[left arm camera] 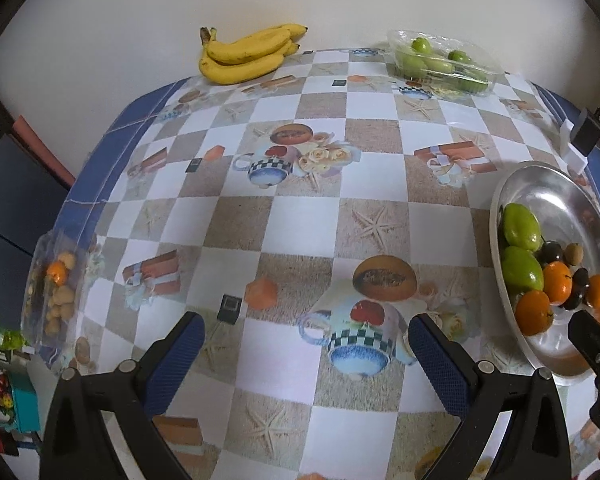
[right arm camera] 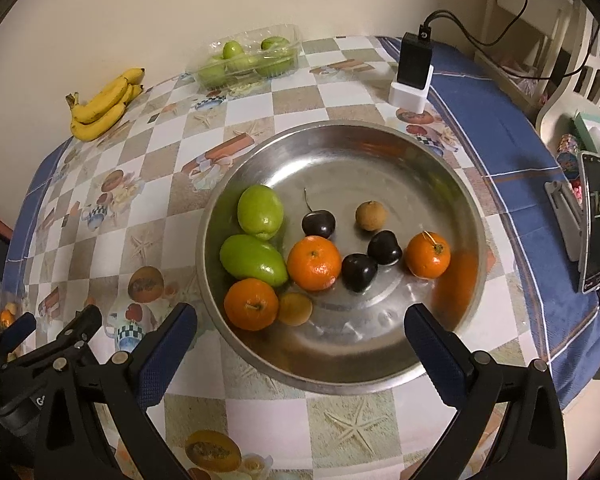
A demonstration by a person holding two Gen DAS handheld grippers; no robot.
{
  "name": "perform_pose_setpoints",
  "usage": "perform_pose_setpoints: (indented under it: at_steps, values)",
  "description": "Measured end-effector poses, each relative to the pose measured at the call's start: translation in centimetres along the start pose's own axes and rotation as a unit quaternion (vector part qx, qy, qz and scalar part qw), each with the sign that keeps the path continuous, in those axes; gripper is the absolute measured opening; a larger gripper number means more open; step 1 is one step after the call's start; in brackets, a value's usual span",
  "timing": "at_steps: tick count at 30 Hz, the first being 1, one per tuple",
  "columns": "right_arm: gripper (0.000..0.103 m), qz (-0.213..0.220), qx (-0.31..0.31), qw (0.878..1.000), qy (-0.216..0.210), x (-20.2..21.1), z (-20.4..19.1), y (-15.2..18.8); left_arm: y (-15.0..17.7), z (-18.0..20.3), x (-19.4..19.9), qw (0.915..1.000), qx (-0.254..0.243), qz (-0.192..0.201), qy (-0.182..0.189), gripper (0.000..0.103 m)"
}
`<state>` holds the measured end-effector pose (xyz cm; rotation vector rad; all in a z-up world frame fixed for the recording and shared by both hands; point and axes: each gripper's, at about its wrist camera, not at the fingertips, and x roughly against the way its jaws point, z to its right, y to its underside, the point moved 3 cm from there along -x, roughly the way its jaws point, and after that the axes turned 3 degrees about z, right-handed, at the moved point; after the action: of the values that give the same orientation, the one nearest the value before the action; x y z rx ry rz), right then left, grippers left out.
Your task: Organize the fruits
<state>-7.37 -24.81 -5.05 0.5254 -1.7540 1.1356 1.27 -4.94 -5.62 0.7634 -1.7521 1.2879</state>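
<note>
Presently, left wrist view: left gripper (left arm camera: 306,344) hangs over bare tablecloth (left arm camera: 300,216), jaws spread wide, nothing between them, touching nothing. Bananas (left arm camera: 248,54) lie at the far edge; a clear tray of green fruit (left arm camera: 444,64) sits far right; a second clear tray (left arm camera: 54,292) with small brown fruit and an orange sits at the left edge.

Right wrist view: right gripper (right arm camera: 300,344) poised above the near rim of the steel bowl (right arm camera: 380,152), jaws fully apart and empty. Bowl holds two green fruits (right arm camera: 256,236), three oranges (right arm camera: 314,264), three dark fruits (right arm camera: 360,272) and small brown ones.

Judgement: between picks. Next move needs one fruit chosen, then a descent with jaws straddling it, clear of neighbours.
</note>
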Motion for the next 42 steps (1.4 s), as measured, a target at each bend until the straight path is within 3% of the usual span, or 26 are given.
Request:
perform_pose_setpoints:
  at_steps: [11,17,25,42]
  values:
    - [0.103,0.017,0.012,1.000,0.014,2.5,0.1,1.8,1.4,-0.5,3.2,0.9994,-0.015,0.024,-0.018,0.103]
    - [0.103,0.030,0.009,0.999,0.021,3.8,0.5,2.5,1.9,-0.7,3.8,0.9996,-0.019,0.017,-0.014,0.103]
    - [0.103,0.048,0.002,0.999,0.016,5.1,0.7,2.6,2.3,-0.8,5.5,0.9990,-0.020,0.040,-0.003,0.103]
    - [0.103,0.049,0.022,0.998,0.026,5.3,-0.2,2.8,2.2,-1.5,6.0,0.9989,-0.002,0.047,0.002,0.103]
